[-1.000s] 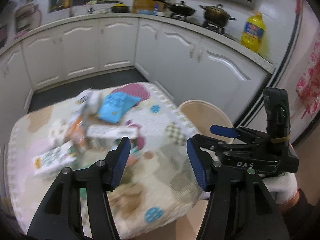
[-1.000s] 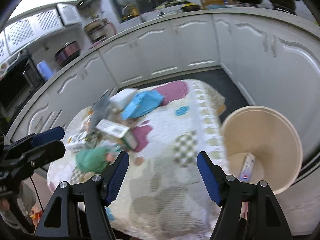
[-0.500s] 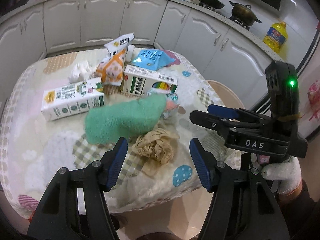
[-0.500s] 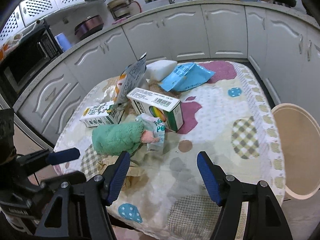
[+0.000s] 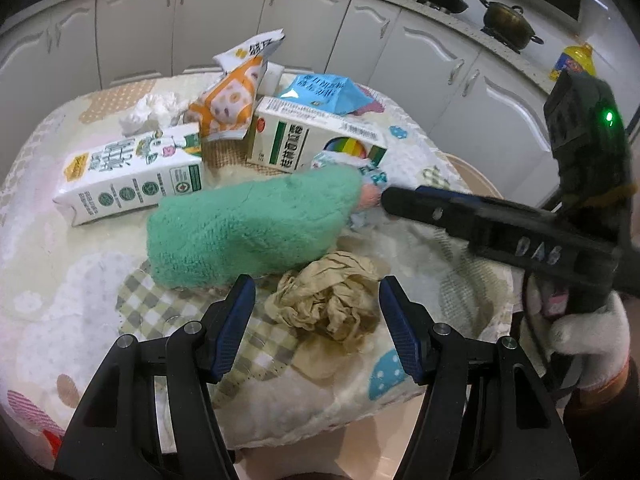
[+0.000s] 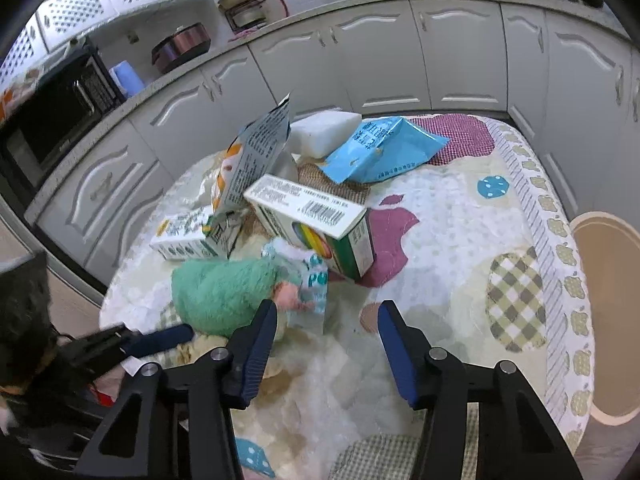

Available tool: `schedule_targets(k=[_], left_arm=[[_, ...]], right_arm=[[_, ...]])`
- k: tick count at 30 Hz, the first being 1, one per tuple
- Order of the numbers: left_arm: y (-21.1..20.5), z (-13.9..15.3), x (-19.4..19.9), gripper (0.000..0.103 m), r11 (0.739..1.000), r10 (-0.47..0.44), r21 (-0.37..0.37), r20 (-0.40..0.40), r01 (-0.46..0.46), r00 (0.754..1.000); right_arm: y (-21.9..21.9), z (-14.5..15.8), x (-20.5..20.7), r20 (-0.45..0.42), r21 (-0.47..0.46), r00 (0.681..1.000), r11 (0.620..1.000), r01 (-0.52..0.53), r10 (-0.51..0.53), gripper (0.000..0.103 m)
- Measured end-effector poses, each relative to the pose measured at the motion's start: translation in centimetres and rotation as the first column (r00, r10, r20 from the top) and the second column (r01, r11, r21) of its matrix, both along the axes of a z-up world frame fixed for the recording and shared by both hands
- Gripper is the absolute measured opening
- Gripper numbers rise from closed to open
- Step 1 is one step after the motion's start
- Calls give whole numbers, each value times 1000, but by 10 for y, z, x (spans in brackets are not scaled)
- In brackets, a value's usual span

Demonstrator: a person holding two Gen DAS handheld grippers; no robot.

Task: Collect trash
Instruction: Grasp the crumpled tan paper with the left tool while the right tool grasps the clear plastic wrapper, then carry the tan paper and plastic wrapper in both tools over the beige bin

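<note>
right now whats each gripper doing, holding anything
Left gripper: jaws open, empty, either side of the crumpled brown paper.
Right gripper: jaws closing, nothing between them.

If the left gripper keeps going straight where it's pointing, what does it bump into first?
Most likely the crumpled brown paper: it lies right ahead of the open left gripper, between its fingers. The fuzzy green cloth sits just beyond, though depth is hard to judge.
</note>
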State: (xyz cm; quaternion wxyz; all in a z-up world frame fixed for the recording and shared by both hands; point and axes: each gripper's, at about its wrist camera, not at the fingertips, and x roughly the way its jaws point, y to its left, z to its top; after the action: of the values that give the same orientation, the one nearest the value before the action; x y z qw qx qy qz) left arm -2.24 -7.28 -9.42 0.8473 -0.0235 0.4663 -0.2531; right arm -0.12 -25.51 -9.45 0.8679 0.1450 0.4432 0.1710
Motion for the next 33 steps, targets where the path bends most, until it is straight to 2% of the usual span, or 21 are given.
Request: schedule_targets(k=[4,7,10,12,15,24,25,26,28,33], left_arm=[[-1,-6,4,63,1000,-6,-6,-13,6,1000],[-4,-10,7,63,1000,-8,-13,-23,8,1000],[-4,-14,10,63,1000,-11,-20,-34,10,999],[-5,-14,10,63,1000,-15,-17,-31,15,999],[-8,-14,12,64,1000,-27,-7,-32,27,999],[-18,-14,8,64,999,-48,22,-30,49,998],[-19,-13,7,61,999,-46,22,-31,47,998],[-20,-12,7,49,999,-46,18,-30,46,998],[-22,-10,3,36,998,-60,-9,-42,60,997],[-27,0,-9,28,997,-75,4,1,75,997]], right_arm=[[-4,1,12,-8,56,1000,998,9,-9,47],[-1,-3,24,-26,83,1000,997,10,-8,40],[6,-10,32,-45,87,999,996,-7,11,32],[6,-13,35,-54,101,999,995,-5,10,19],[2,-9,28,-27,106,1000,994,4,-1,12],[-25,10,-1,36,62,998,997,49,-51,10],[-28,11,-4,40,63,998,997,54,-57,10],[-32,14,-7,46,66,997,996,60,-63,10],[-37,19,-14,58,73,996,995,69,-74,10],[-45,31,-29,86,74,993,994,74,-80,10]])
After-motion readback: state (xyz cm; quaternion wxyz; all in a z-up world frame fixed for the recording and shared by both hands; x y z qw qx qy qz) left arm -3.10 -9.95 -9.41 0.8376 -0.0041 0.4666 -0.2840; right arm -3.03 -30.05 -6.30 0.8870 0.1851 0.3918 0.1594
